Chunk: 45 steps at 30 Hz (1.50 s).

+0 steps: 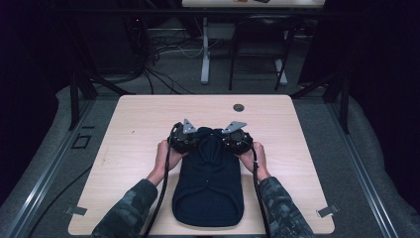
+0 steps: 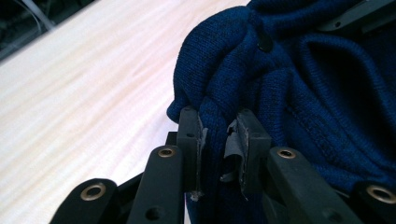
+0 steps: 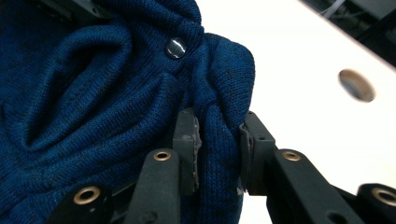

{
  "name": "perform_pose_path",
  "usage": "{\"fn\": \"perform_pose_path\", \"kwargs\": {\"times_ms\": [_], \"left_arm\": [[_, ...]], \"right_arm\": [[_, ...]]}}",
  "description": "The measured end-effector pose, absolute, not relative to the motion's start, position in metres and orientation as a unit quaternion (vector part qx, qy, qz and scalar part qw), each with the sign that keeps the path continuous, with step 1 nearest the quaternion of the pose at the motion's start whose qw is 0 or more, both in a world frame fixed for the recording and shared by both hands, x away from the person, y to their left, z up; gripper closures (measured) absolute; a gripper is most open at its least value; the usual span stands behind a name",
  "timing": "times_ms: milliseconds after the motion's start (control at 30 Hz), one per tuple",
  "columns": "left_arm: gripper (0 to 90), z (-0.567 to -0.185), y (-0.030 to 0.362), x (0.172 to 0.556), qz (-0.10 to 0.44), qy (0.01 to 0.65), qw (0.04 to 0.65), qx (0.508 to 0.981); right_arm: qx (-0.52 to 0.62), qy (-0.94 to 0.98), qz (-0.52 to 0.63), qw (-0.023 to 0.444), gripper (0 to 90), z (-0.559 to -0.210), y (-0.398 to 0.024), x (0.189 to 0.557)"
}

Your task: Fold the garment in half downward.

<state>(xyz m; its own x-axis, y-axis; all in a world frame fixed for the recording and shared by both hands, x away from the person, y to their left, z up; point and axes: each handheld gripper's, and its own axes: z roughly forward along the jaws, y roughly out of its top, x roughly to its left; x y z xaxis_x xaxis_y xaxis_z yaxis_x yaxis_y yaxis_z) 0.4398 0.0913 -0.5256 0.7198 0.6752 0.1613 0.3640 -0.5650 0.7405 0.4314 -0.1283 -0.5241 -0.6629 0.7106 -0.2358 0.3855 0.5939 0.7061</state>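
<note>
Your dark navy knitted garment (image 1: 208, 183) lies mid-table on the pale wooden table (image 1: 133, 129), its far end bunched into folds. Your left gripper (image 2: 218, 140) and right gripper (image 3: 218, 140) each pinch a fold there, near a small dark button (image 3: 175, 47).

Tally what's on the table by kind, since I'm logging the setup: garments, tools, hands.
Garments: 1, blue knit sweater
Tools: 2, left tool and right tool, each shut on the sweater
Hands: 2, left hand and right hand
Total: 5
</note>
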Motion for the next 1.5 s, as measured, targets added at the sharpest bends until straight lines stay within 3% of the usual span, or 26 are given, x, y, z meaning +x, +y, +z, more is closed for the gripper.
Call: {"fn": "perform_pose_path", "kwargs": {"times_ms": [333, 967, 1267, 1500], "left_arm": [[75.2, -0.509, 0.095, 0.432, 0.250, 0.282, 0.370, 0.849], [74.6, -0.466, 0.093, 0.430, 0.286, 0.238, 0.367, 0.853], [75.3, -0.445, 0.093, 0.419, 0.347, 0.198, 0.392, 0.829], [75.5, -0.443, 0.097, 0.410, 0.357, 0.182, 0.407, 0.821]], "right_arm": [[0.284, 0.848, 0.318, 0.314, 71.9, -0.510, -0.123, 0.422], [0.262, 0.833, 0.333, 0.357, 71.4, -0.477, -0.126, 0.415], [0.237, 0.807, 0.360, 0.403, 71.7, -0.456, -0.127, 0.404], [0.234, 0.795, 0.378, 0.413, 72.3, -0.446, -0.128, 0.398]]}}
